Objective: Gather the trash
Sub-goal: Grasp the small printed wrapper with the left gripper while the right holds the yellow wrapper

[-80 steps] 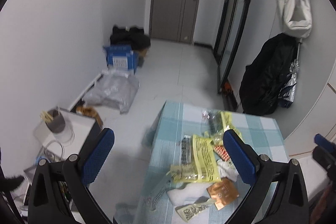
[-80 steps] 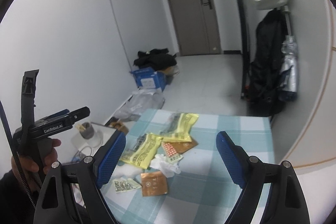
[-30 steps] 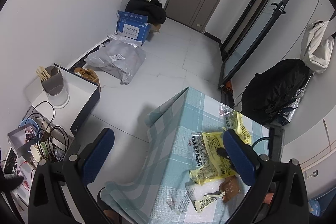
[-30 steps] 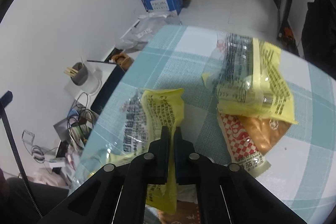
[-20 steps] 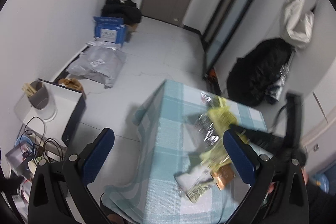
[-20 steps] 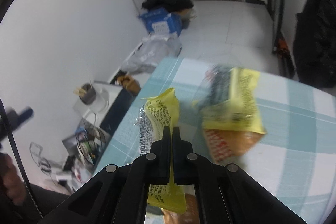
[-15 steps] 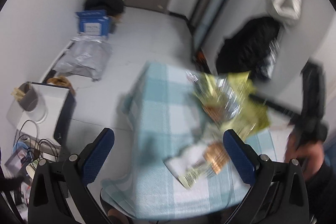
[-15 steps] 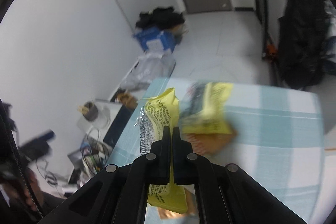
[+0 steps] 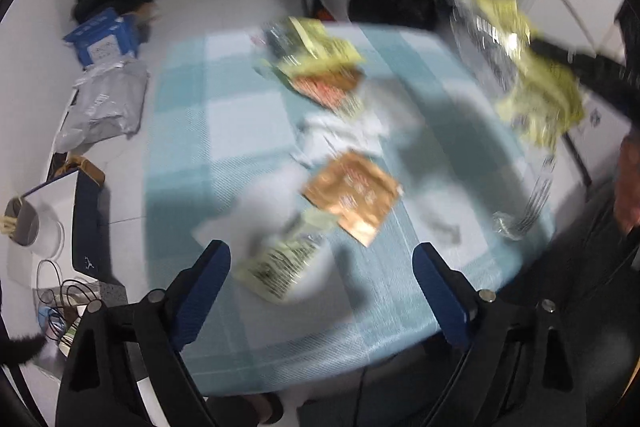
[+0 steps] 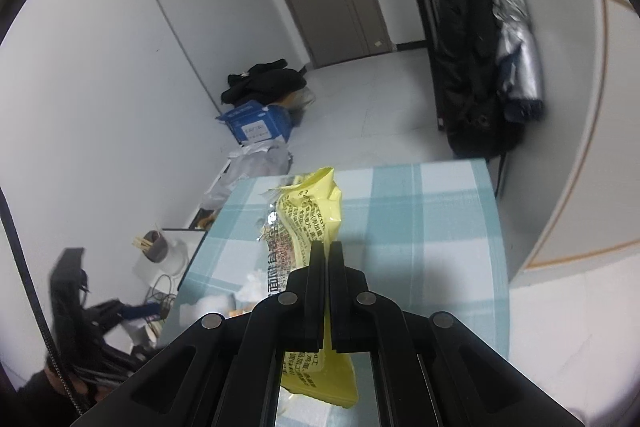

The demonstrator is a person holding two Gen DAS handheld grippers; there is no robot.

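Yellow wrapper (image 10: 308,223) pinched in right hand-held gripper (image 10: 328,251), left hand-held gripper (image 9: 320,263) spread, closing

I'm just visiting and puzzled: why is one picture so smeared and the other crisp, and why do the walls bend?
Left wrist view: motion blur smears the wrappers and checked tablecloth; its own blue fingers stay sharp. Right wrist view: crisp, print on the yellow wrapper pinched in the right gripper is legible. Both views: fisheye lens bends straight lines and darkens corners.
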